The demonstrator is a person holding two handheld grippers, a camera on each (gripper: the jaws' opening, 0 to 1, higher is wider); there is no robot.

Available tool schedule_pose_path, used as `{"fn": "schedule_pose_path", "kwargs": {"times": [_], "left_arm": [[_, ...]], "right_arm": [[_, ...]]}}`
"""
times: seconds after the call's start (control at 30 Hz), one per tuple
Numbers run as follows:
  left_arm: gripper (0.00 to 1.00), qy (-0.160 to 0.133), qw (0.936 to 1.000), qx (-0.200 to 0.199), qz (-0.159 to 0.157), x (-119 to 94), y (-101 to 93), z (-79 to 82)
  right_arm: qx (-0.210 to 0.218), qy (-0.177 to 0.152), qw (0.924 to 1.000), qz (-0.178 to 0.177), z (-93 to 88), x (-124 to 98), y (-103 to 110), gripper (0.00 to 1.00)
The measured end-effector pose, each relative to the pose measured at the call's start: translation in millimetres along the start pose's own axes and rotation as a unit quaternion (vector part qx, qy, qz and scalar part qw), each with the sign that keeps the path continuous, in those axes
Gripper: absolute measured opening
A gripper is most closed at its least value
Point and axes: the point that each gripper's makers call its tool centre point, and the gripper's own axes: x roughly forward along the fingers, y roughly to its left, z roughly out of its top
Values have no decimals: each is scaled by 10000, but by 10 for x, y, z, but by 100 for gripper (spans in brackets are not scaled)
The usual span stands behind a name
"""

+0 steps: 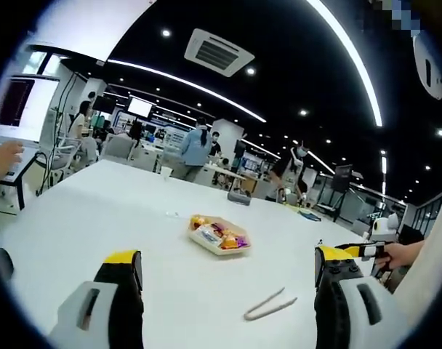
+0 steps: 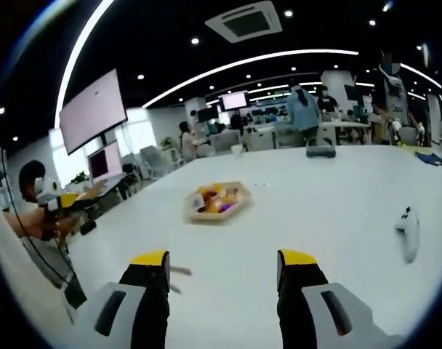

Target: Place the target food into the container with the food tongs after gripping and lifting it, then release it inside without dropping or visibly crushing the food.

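Note:
A shallow cream tray of colourful wrapped food items sits mid-table. Beige food tongs lie flat on the white table, nearer than the tray and to its right in the left gripper view. In the right gripper view one tongs tip pokes out beside the left jaw. My left gripper hovers above the table's near side, open and empty. My right gripper is likewise open and empty, well short of the tray. It also appears at the right of the left gripper view, the right gripper held by a hand.
A white controller-like object lies on the table at the right. A dark object and a paper cup stand near the far edge. My left gripper and a hand show at the left. People and desks fill the background.

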Motion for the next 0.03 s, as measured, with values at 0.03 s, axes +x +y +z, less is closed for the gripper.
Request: {"fn": "schedule_pose_path", "kwargs": {"times": [0.03], "left_arm": [[99,-5,10000,6,5,-3,-1,0]], "right_arm": [[0,1,10000,0,-3,2,0,60]]}}
